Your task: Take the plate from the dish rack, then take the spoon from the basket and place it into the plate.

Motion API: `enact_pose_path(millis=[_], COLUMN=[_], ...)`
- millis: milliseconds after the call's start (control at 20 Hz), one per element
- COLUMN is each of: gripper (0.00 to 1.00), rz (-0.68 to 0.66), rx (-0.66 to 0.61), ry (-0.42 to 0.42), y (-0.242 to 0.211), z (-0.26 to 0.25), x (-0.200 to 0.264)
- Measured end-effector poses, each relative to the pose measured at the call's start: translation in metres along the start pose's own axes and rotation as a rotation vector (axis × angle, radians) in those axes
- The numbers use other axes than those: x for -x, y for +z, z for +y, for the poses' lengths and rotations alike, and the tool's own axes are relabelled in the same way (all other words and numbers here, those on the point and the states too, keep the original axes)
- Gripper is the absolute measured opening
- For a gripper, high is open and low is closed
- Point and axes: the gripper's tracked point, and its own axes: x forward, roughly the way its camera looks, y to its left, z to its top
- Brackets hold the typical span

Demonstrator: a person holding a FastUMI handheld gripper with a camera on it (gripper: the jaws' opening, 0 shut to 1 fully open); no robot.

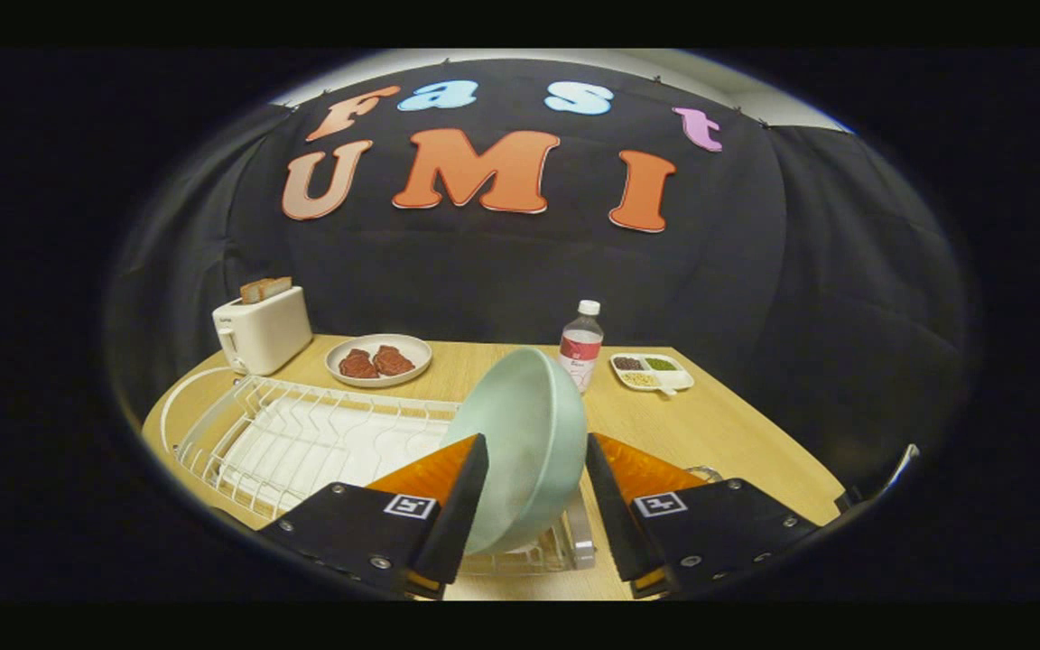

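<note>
Plate [524, 433], pale green and tilted on edge, stands between the fingers of the claw [533, 492], over the near end of the white wire dish rack [303, 433]. Both fingers appear close against its rim, though firm contact is hard to confirm. Beyond on the counter [728, 433] sit a toaster [263, 329], a dish of meat [378, 359], a bottle [581, 343] and a small divided tray [652, 370].
</note>
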Motion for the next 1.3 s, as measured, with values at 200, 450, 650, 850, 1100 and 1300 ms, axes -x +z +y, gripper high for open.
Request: enact_pose_path(millis=[200,450,650,850,1100,1300], gripper=[0.39,0.32,0.27,0.24,0.24,0.24], rz=[0.047,0.068,0.058,0.041,-0.002,-0.051], rx=[-0.007,-0.025,-0.007,0.005,0.061,0.099], ry=[-0.053,-0.074,-0.097,-0.109,-0.145,-0.155], y=[-0.006,0.002,0.012,0.021,0.037,0.057], z=[-0.005,-0.002,0.005,0.009,0.007,0.007], x=[-0.014,-0.015,-0.013,-0.009,-0.002,0.009])
